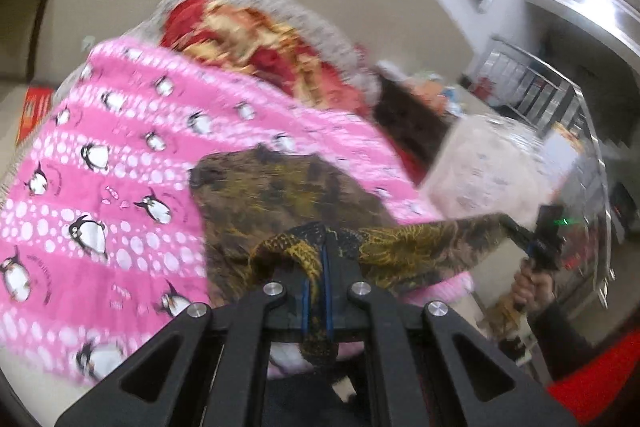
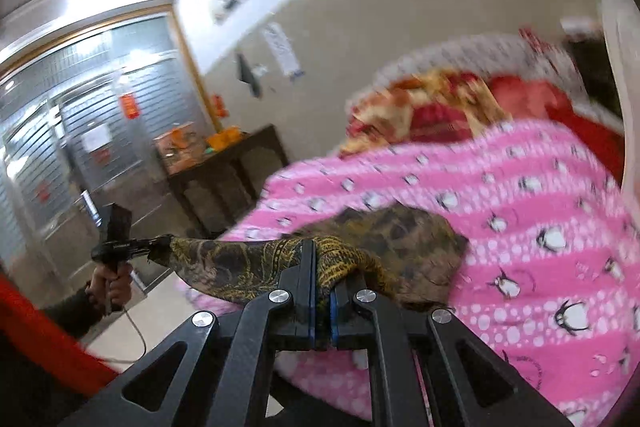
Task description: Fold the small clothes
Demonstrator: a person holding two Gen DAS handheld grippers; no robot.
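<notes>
A small brown-and-gold patterned garment (image 1: 272, 195) lies partly on a pink penguin blanket (image 1: 100, 163), its near edge lifted and stretched between both grippers. My left gripper (image 1: 318, 251) is shut on one corner of it. The right gripper (image 1: 520, 231) shows at the right of the left wrist view, pinching the other corner. In the right wrist view my right gripper (image 2: 322, 255) is shut on the garment (image 2: 404, 231), and the left gripper (image 2: 154, 245) holds the far corner at the left over the blanket's (image 2: 500, 187) edge.
A red-and-yellow quilt (image 1: 248, 39) is heaped at the far end of the bed. A dark side table (image 2: 224, 171) with orange items stands by the wall. Metal shutters (image 2: 80, 115) and a red band (image 2: 36, 339) are at the left.
</notes>
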